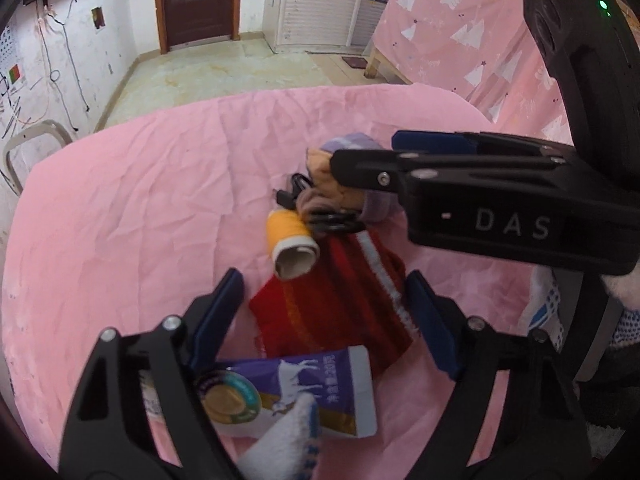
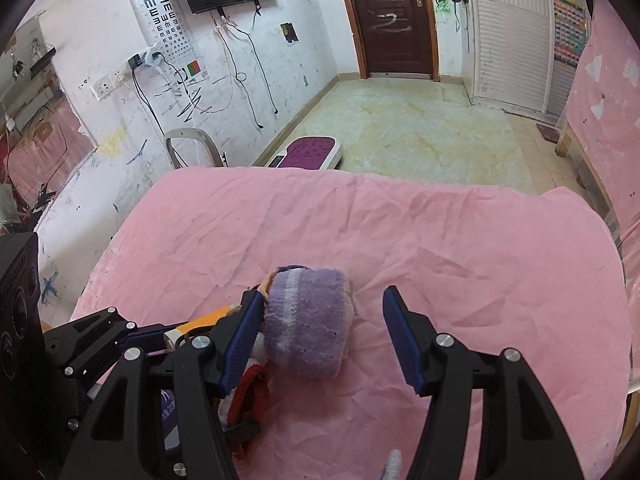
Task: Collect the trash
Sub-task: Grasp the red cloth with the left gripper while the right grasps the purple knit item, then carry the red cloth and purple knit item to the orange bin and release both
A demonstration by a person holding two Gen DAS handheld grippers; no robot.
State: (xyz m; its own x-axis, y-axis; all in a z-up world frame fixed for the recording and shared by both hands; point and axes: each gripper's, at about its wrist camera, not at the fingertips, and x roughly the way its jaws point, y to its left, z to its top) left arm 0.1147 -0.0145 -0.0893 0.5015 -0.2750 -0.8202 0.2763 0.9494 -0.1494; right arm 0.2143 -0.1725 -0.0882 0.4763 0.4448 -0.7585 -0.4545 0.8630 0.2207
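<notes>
On the pink cloth (image 1: 132, 200) lie a purple milk carton (image 1: 304, 392), a red sock (image 1: 340, 304), an orange thread spool on a cardboard tube (image 1: 292, 248), black clips (image 1: 332, 222) and a purple-and-tan sock bundle (image 1: 340, 176). My left gripper (image 1: 324, 300) is open, its fingers either side of the red sock, above the carton. My right gripper (image 2: 324, 336) is open around the purple sock bundle (image 2: 308, 320); its left finger touches the bundle. The right gripper also shows in the left wrist view (image 1: 400, 152), over the bundle.
The cloth-covered table (image 2: 440, 240) ends at a tiled floor (image 2: 420, 132). A white chair (image 2: 192, 148) and a purple scale (image 2: 308, 152) stand beyond the far edge. A pink patterned sheet (image 1: 460, 40) hangs at the right.
</notes>
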